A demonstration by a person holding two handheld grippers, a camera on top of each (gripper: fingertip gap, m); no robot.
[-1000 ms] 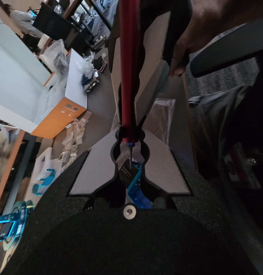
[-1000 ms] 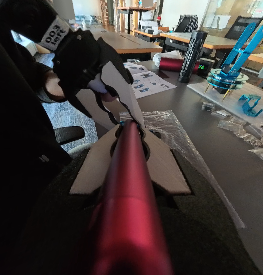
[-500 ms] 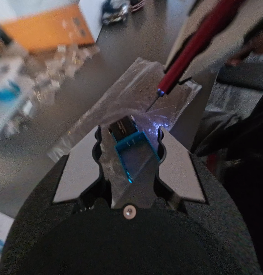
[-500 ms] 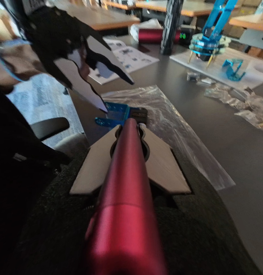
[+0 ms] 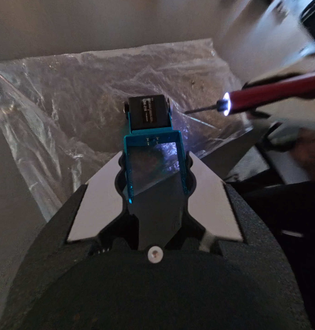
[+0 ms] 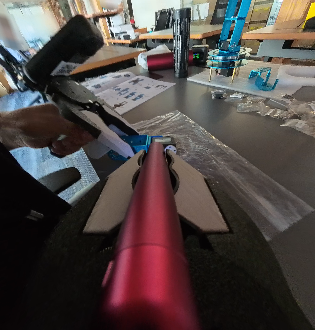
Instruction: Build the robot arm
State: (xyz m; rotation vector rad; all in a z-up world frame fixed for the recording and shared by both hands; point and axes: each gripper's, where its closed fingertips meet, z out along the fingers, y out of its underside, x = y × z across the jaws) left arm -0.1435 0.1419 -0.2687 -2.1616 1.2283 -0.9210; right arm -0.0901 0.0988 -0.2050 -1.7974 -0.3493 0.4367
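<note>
Left gripper (image 5: 154,171) clamped blue bracket (image 5: 154,160); right gripper (image 6: 155,155) gripped red screwdriver (image 6: 153,223)
Bit tip sat just beside black servo (image 5: 147,112) over plastic bag (image 5: 63,100)

— Bracket (image 5: 154,161)?
— Blue metal, glossy, lower centre; black matt plastic servo (image 5: 147,112) above it.
— Screwdriver (image 6: 151,241)?
— Red satin metal. Crinkled glossy plastic bag (image 6: 215,160) on matt table (image 6: 260,128).

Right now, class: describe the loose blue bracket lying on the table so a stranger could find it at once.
Start at the dark table and find the tall blue tower on round plates. Just right of its base lies the loose blue bracket, an empty perforated U-shape, unlike the blue bracket with a black block in the left tool.
</note>
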